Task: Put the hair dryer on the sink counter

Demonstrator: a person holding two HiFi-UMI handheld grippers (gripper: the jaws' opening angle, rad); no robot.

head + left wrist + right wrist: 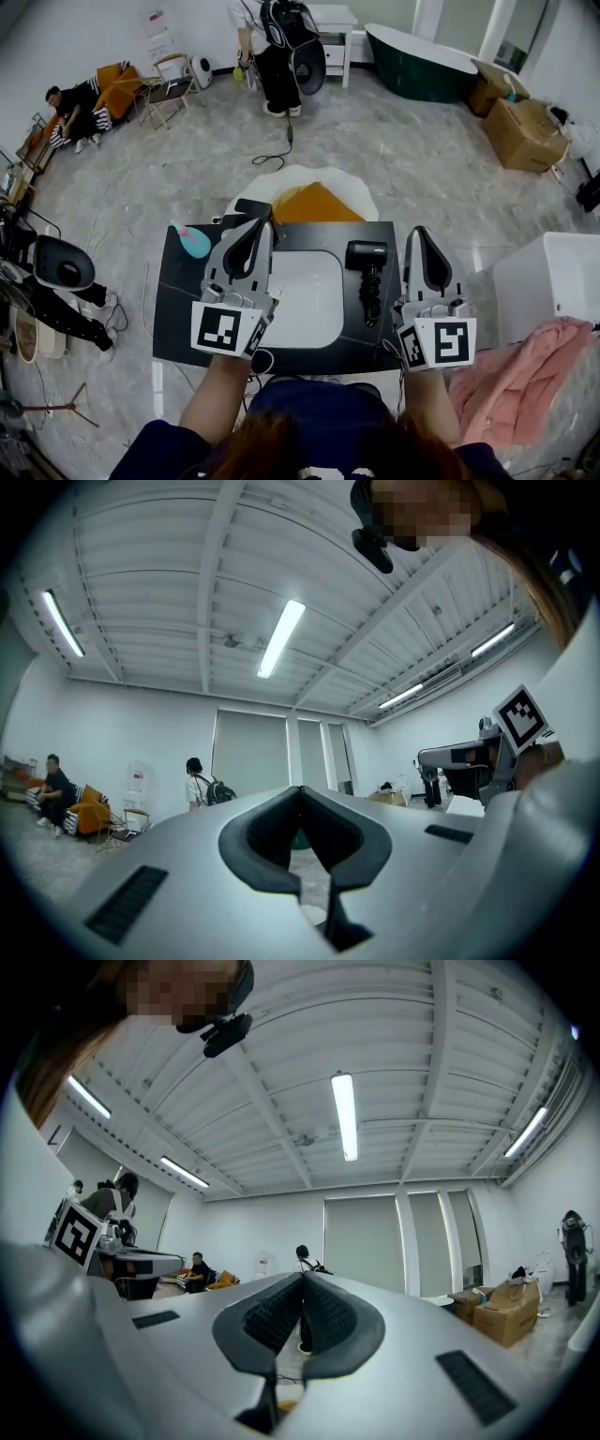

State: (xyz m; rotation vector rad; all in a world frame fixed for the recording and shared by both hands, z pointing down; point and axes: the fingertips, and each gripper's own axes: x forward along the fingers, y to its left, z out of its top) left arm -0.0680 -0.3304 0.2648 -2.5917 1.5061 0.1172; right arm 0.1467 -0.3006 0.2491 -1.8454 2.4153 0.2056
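A black hair dryer (367,267) lies on the black sink counter (183,300), just right of the white basin (305,291), handle toward me. My left gripper (260,225) (300,791) hovers over the basin's left side, jaws shut with nothing between them. My right gripper (418,232) (303,1279) is to the right of the hair dryer, apart from it, also shut and holding nothing. Both gripper views look up at the ceiling and the far room, so neither shows the counter or the dryer.
A teal bottle (191,240) lies at the counter's back left. Behind the counter is a white round table with an orange cloth (314,204). A white box (553,272) and pink cloth (525,366) are at right. A person (281,56) stands far back.
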